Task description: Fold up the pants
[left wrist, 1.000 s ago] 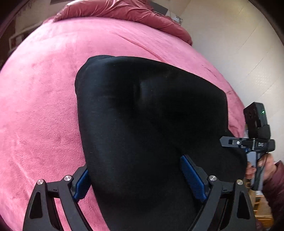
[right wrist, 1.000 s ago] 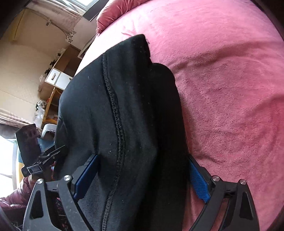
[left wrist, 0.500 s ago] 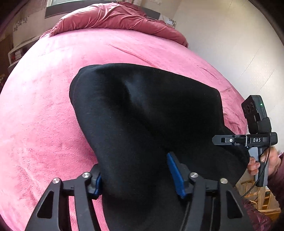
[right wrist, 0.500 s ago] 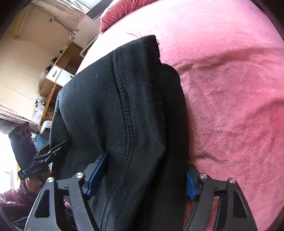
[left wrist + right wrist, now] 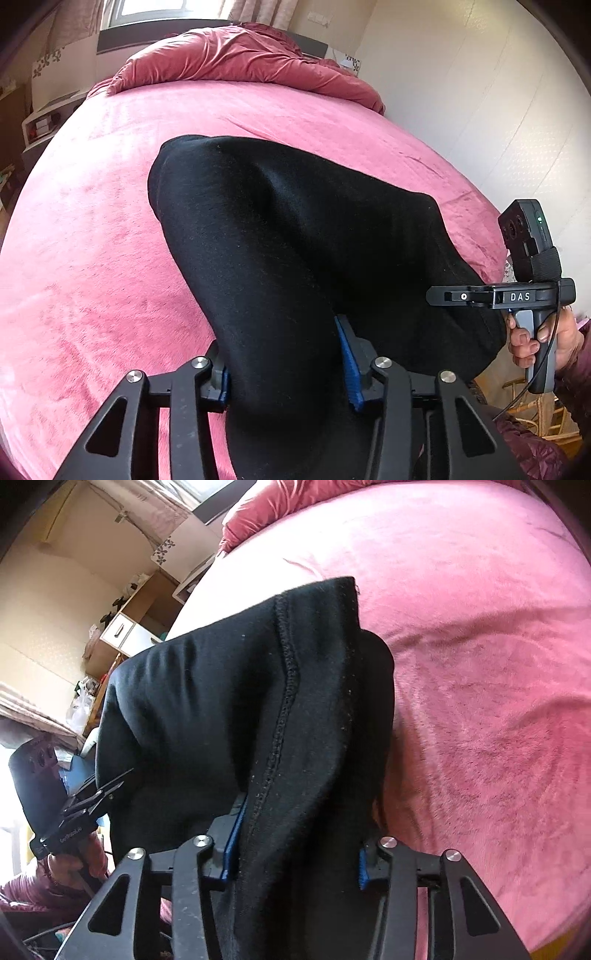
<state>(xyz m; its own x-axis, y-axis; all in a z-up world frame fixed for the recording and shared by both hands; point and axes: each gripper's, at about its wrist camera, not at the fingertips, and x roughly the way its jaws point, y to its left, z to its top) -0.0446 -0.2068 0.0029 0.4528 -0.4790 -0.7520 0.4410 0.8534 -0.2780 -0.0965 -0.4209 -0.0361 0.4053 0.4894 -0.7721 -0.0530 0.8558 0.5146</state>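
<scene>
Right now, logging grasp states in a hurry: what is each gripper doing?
Left gripper: closed on the black pants.
Right gripper: closed on the black pants, at the stitched seam.

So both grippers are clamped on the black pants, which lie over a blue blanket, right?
Not quite: the blanket is pink, not blue, as the left wrist view shows. The rest holds: the left gripper and right gripper are both clamped on the black pants.
</scene>
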